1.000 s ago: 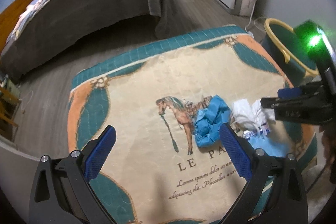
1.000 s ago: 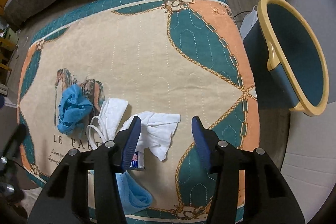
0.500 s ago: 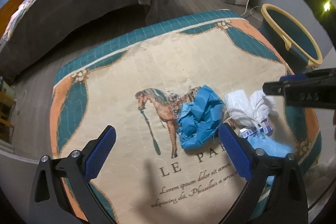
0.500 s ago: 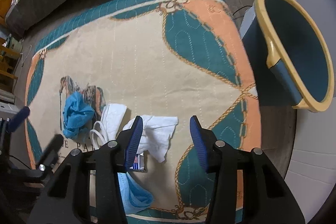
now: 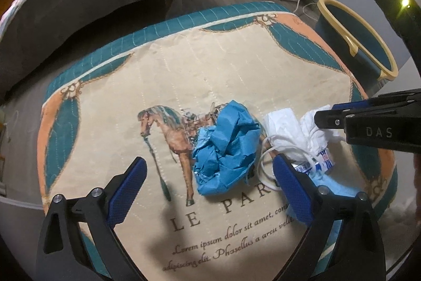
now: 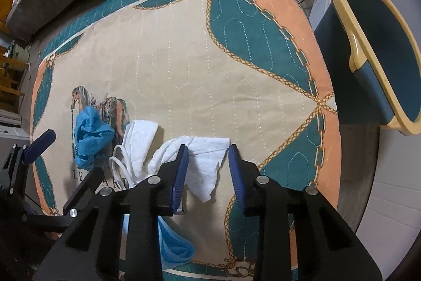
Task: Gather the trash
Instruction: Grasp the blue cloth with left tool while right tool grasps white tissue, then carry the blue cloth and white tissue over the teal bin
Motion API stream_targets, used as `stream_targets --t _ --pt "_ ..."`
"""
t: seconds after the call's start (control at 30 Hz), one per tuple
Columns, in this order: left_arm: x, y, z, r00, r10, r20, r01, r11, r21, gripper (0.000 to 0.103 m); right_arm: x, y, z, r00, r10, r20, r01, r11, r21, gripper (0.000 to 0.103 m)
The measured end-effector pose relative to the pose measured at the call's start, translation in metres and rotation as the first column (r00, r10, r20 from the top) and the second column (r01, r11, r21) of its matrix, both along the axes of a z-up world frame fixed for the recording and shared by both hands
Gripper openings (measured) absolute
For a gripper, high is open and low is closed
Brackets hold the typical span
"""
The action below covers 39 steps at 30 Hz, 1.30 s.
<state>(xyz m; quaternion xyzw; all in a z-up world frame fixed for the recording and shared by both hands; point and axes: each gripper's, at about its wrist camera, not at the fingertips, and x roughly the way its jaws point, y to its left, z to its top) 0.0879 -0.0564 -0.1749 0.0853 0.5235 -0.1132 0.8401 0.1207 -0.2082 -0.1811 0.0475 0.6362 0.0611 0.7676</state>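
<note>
Since a second ago my left gripper (image 5: pixel 208 175) has come down closer to the quilted cloth (image 5: pixel 210 65), and my right gripper (image 6: pixel 208 165) has kept its place while its jaws have just been closing in around the white tissue (image 6: pixel 204 162). I use the horse print (image 5: pixel 168 128) on that cloth as my landmark.

The left claw stands wide apart and holds nothing. The crumpled blue paper (image 5: pixel 226 146) lies between its two blue pads, covering the hindquarters of the horse print. I cannot see either pad touching it.

The right claw is narrowed but not together. The white tissue lies between its pads, well to the right of the horse print. In the right wrist view the left pad sits at the tissue's fold and the right pad at its edge, yet I cannot tell whether they press on it; the tissue lies flat on the cloth.

Between the blue paper and the tissue lies a white face mask (image 6: pixel 136 141) with its ear loops, just right of the horse print. Nearer to me than that, a small printed wrapper (image 5: pixel 323 159) and a light blue mask (image 6: pixel 173 246) lie by the cloth's near edge.

The teal bin (image 6: pixel 350 28) with its cream rim stands off the cloth, far right of the horse print.
</note>
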Motion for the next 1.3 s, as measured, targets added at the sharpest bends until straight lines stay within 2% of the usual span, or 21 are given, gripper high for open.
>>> stream_targets --t 0.07,0.1,0.17,0.27,0.47,0.6,0.67,0.8,0.83,0.97,1.03,1.1,1.3 --pt "0.001 -0.002 -0.003 1.000 -0.003 -0.010 0.003 1.000 -0.004 0.088 0.000 0.004 0.000 1.000 0.016 0.000 -0.016 1.000 -0.011 0.023" --pt "0.001 -0.003 -0.004 1.000 -0.003 -0.016 0.003 1.000 0.000 0.085 0.000 0.005 0.000 1.000 0.024 0.000 -0.024 1.000 -0.016 0.017" --pt "0.002 -0.003 -0.004 1.000 0.000 -0.014 0.000 1.000 -0.008 0.085 0.000 0.006 0.000 1.000 0.027 -0.001 -0.027 0.999 -0.025 0.009" --pt "0.004 -0.001 0.004 1.000 0.013 0.006 -0.013 0.999 -0.050 0.085 0.003 0.005 0.002 1.000 0.020 0.003 -0.020 1.000 -0.012 0.004" --pt "0.006 0.001 0.006 1.000 0.029 0.012 -0.029 0.998 -0.056 0.085 0.009 -0.009 0.028 0.996 -0.024 0.087 0.025 1.000 -0.009 0.003" --pt "0.009 0.002 -0.001 0.999 0.022 -0.024 -0.022 0.999 -0.024 0.075 0.013 -0.019 0.045 0.989 -0.042 0.141 0.044 0.999 -0.013 0.003" --pt "0.009 0.002 -0.003 0.999 0.023 -0.034 -0.023 1.000 -0.018 0.074 0.017 -0.018 0.052 0.985 -0.041 0.170 0.046 0.999 -0.028 0.003" --pt "0.010 -0.001 -0.016 0.996 0.010 -0.086 -0.008 1.000 0.024 0.062 0.022 -0.022 0.058 0.981 -0.017 0.195 0.023 0.999 -0.027 0.003" --pt "0.011 -0.001 -0.016 0.997 0.008 -0.080 -0.006 1.000 0.022 0.062 0.024 -0.020 0.057 0.981 -0.014 0.195 0.018 1.000 -0.019 0.003" --pt "0.012 0.000 -0.013 0.997 -0.007 -0.080 0.006 1.000 -0.005 0.035 0.025 -0.011 0.063 0.977 0.025 0.213 -0.021 1.000 -0.017 0.003" --pt "0.012 0.001 -0.009 0.997 -0.018 -0.077 0.015 0.999 -0.039 0.035 0.026 -0.007 0.066 0.975 0.030 0.221 -0.026 0.999 -0.019 0.003" --pt "0.010 0.000 -0.003 0.998 -0.027 -0.052 0.025 0.999 -0.042 0.035 0.027 -0.011 0.070 0.974 0.023 0.224 -0.021 1.000 -0.010 0.003" --pt "0.011 0.000 0.035 0.999 -0.016 0.042 0.020 0.994 -0.103 0.035 0.030 -0.022 0.097 0.962 0.014 0.274 -0.009 1.000 -0.022 0.003"
